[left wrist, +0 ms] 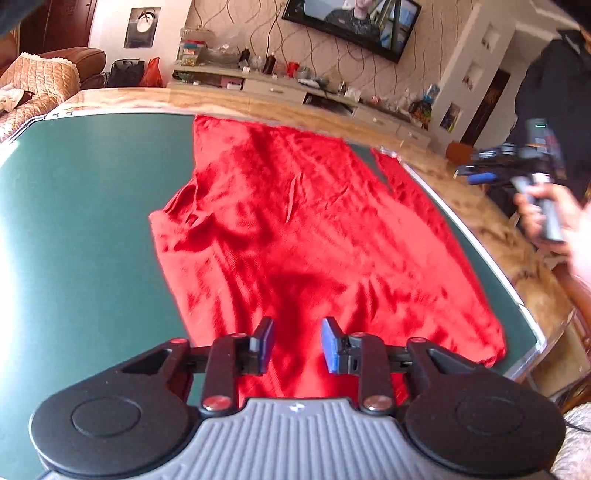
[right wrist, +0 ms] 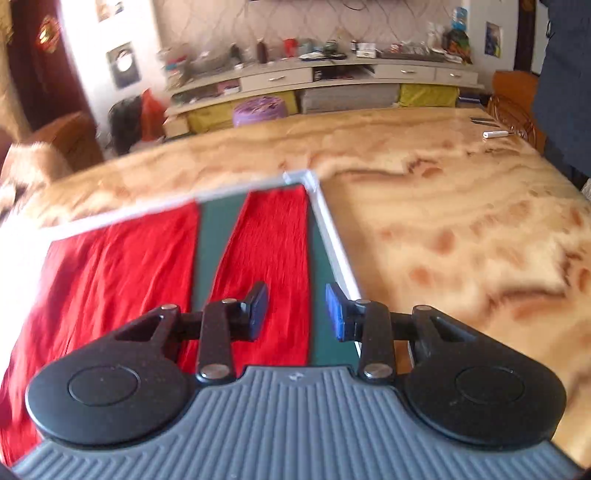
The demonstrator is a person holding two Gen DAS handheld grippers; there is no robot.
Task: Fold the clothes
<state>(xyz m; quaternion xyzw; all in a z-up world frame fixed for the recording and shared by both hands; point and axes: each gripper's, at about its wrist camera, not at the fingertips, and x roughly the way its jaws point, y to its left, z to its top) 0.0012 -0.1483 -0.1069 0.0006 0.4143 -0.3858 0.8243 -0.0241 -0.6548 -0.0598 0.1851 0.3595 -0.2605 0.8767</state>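
Note:
A red garment (left wrist: 295, 229) lies spread and wrinkled on a green mat (left wrist: 81, 221). My left gripper (left wrist: 297, 341) hovers above the garment's near edge, open, with nothing between its blue pads. In the right wrist view the red garment (right wrist: 110, 277) shows a long sleeve (right wrist: 269, 243) lying apart from the body, with a strip of green mat (right wrist: 214, 236) between them. My right gripper (right wrist: 295, 310) is open above that sleeve near the mat's right edge, holding nothing. In the left wrist view, the right gripper's handle sits in a hand (left wrist: 546, 210) at the far right.
The mat has a white border (right wrist: 332, 236) and lies on a marbled beige table (right wrist: 461, 229). A small white object (right wrist: 496, 134) rests at the table's far right. Behind stand a low cabinet (right wrist: 332, 74), a sofa (left wrist: 40, 81) and a wall television (left wrist: 354, 22).

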